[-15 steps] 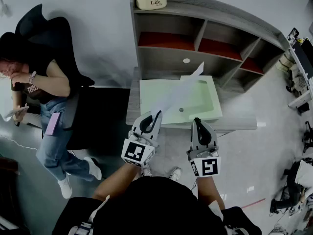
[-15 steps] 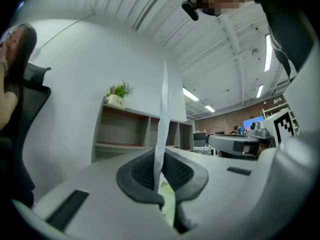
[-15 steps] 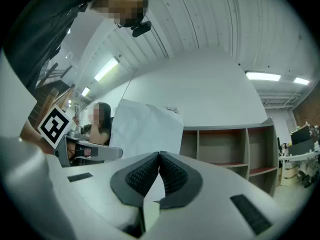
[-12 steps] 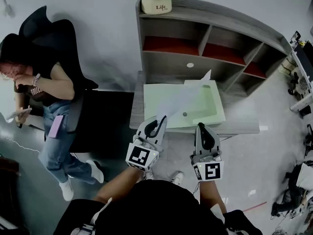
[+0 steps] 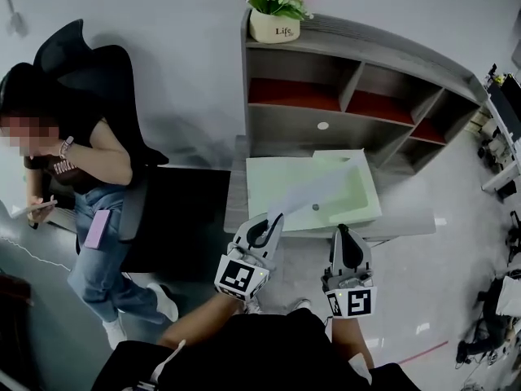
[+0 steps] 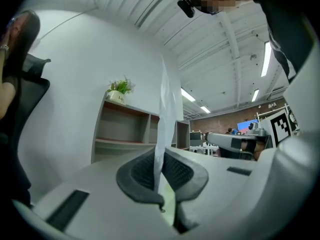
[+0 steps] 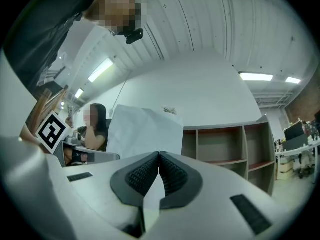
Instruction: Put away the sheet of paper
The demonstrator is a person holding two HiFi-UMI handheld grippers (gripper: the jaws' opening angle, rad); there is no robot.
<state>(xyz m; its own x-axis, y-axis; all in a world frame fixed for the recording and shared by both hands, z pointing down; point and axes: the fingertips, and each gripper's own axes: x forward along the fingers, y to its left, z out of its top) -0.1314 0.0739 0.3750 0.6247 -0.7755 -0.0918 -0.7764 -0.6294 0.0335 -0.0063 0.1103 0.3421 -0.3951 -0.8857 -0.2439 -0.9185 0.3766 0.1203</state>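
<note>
Sheet of paper (image 5: 316,189), thin, white, is pinched by left tongs (image 5: 274,217); right tongs (image 5: 343,229) closed empty.

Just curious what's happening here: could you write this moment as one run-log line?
left gripper: shut on sheet of paper | right gripper: shut, empty | sheet held over green tray

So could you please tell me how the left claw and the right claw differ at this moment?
The left claw is shut on the sheet of paper, which rises from between its pads; the right claw is shut with nothing in it. In the head view the left claw leans toward the pale green tray, while the right claw points straight ahead. Both are closed.
</note>
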